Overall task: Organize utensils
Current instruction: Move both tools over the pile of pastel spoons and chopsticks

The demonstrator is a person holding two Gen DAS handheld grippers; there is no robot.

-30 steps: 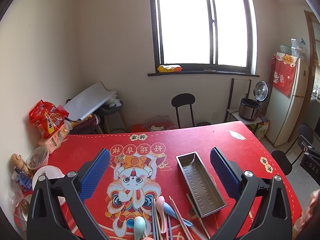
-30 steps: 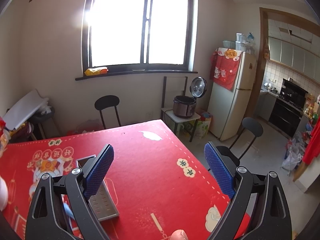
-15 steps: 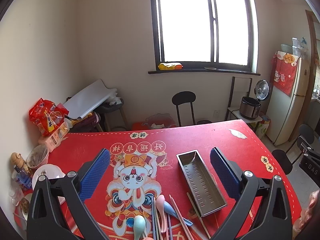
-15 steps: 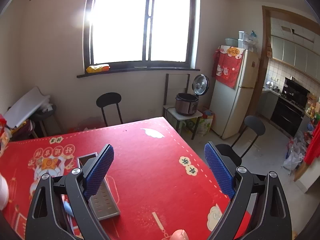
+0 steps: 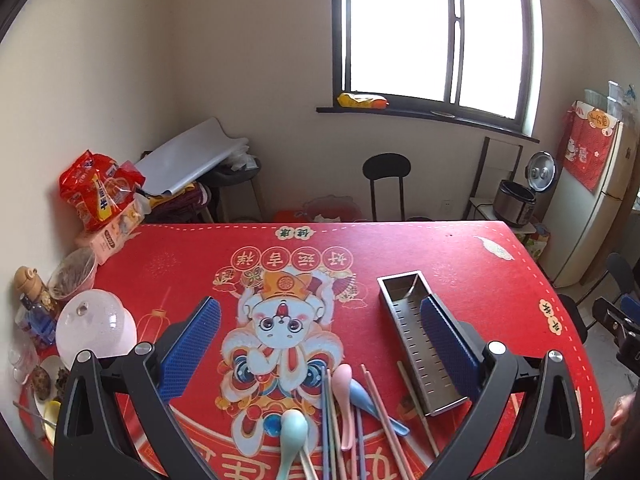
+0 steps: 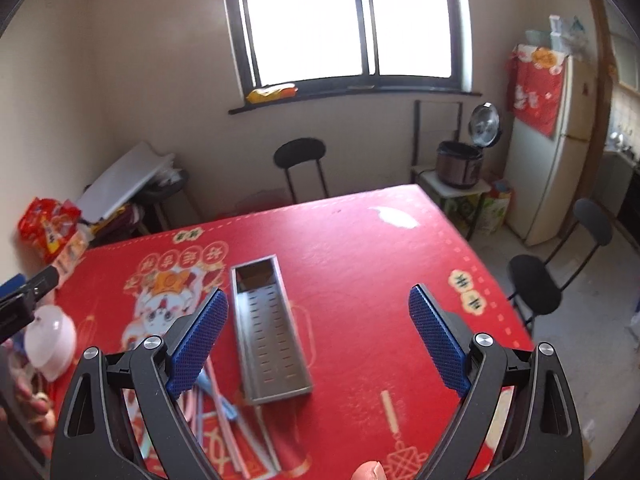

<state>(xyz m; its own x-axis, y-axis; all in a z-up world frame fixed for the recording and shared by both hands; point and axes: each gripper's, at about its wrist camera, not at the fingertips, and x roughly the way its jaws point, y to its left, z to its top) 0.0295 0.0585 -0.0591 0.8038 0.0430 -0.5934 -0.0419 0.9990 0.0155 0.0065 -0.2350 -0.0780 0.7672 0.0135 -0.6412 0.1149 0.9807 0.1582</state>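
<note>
Both my hand-held grippers hang wide open and empty over the desk (image 5: 460, 252): the left (image 5: 320, 344) above the utensils, the right (image 6: 316, 332) above the tray. Nearest me, at 6 o'clock under the left one, spoons (image 5: 292, 432) and chopsticks (image 5: 380, 408) lie loose in a heap. Just beyond, toward 1 o'clock, the steel tray (image 5: 420, 344) sits empty. I judge the sorting not yet begun; next I must drop onto one utensil and pinch it cleanly from the pile.

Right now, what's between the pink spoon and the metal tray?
Pinkish chopsticks lie between the pink spoon and the tray, seen in the left wrist view.
</note>
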